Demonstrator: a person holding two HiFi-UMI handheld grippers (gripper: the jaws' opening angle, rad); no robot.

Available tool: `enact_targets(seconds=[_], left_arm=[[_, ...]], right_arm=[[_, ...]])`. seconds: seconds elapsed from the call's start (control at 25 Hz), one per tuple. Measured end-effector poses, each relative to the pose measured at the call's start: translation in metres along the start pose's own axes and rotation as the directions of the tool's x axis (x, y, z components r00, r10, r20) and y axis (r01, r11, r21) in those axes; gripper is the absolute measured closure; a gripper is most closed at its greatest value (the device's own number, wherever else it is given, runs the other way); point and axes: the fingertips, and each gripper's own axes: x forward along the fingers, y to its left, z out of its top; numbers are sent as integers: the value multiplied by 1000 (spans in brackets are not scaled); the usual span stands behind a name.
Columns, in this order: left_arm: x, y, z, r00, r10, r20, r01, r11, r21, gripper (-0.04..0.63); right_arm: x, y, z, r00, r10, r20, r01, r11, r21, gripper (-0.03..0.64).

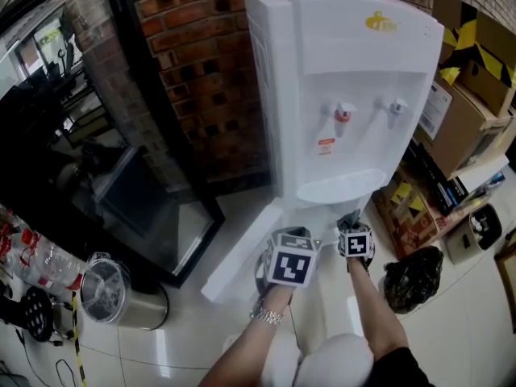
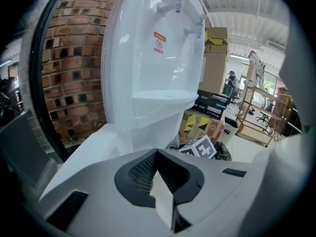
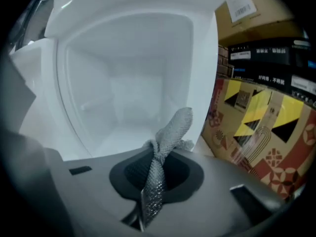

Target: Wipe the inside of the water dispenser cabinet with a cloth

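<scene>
The cloth [image 3: 170, 137] is pinched in the right claw [image 3: 150, 194]. One grey twist of it stands up from the closed jaws, and a small bunch is gathered at their mouth. The open cabinet [image 3: 123, 98] lies straight ahead of this claw, just beyond the cloth's tip, and its white walls and floor are seen bare. No contact between cloth and cabinet is seen, so the wiping is judged not yet begun. Patterned boxes [image 3: 256, 127] stand close to the right of the claw.

The left claw [image 2: 163, 196] is pressed together, and nothing is seen between its jaws. The door [image 2: 94, 147] is swung out to its left, and the dispenser [image 2: 153, 58] rises in front of and above it.

For the step to be done well, the right claw should be carried forward until the loose end of the cloth is laid flat on the cabinet floor. It should then be drawn across in overlapping strokes, with the side walls and back taken in turn. Only a narrow tuft is offered past the jaws, so pressure is best kept light and the claw tilted, so that cloth and not jaw is rubbed on the plastic. The pinch should be kept firm, since a twisted cloth may be dragged out by friction. The door should be kept wide open, by the left claw if needed, and the boxes on the right should be avoided.
</scene>
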Motion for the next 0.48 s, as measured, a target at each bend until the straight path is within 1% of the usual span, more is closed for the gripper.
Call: enact_targets(seconds=[0.12,0.16,0.2,0.28,0.36,0.44,0.48], left_arm=[[1,-2,1,1000,-7,1,7,1000,6,592],[1,-3,2,1000,-8,1,8,1000,7,592],[1,-3,2,1000,-10,0,10,1000,7,592],[2,-4,1,1000,-13,-1,13,1000,5,592],[2,-4,0,1000,-14,-3,14,1000,3,592],[1,-4,0,1000,-14,0,14,1000,5,592],[1,-3,1,1000,-13,3,13,1000,8,592]], right_arm=[[-4,8,7,999,42,26,-43,999,31,584],[-7,9,14,997,49,55,-50,998,33,584],[-11,10,27,993,51,103,-53,998,24,584],[-26,16,66,972,52,230,-45,998,-33,584],[-41,21,99,942,45,332,-12,995,-100,584],[-47,19,117,923,23,383,28,991,-128,584],[-46,16,120,922,13,387,40,991,-129,584]])
